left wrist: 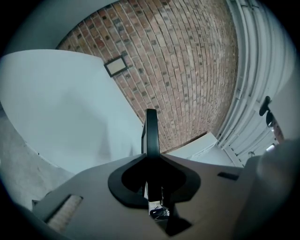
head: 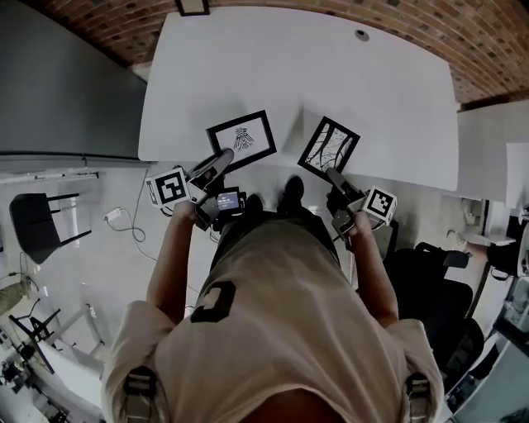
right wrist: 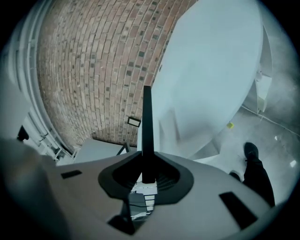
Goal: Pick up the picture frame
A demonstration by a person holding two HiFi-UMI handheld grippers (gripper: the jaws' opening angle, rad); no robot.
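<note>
Two black picture frames with line drawings are held over the near edge of the white table (head: 331, 74). My left gripper (head: 223, 157) is shut on the near edge of the left picture frame (head: 241, 139). In the left gripper view that frame (left wrist: 151, 133) stands edge-on between the jaws of the left gripper (left wrist: 151, 161). My right gripper (head: 332, 175) is shut on the lower corner of the right picture frame (head: 329, 147), which is tilted. From the right gripper view, this frame (right wrist: 146, 126) rises edge-on out of the right gripper (right wrist: 147, 164).
A small round fitting (head: 361, 35) sits in the table's far part. A brick surface (head: 463, 41) lies beyond the table, with a small dark rectangle (head: 192, 7) on it. A black chair (head: 37, 223) stands at left and an office chair (head: 438, 289) at right. A cable (head: 124, 219) lies on the floor.
</note>
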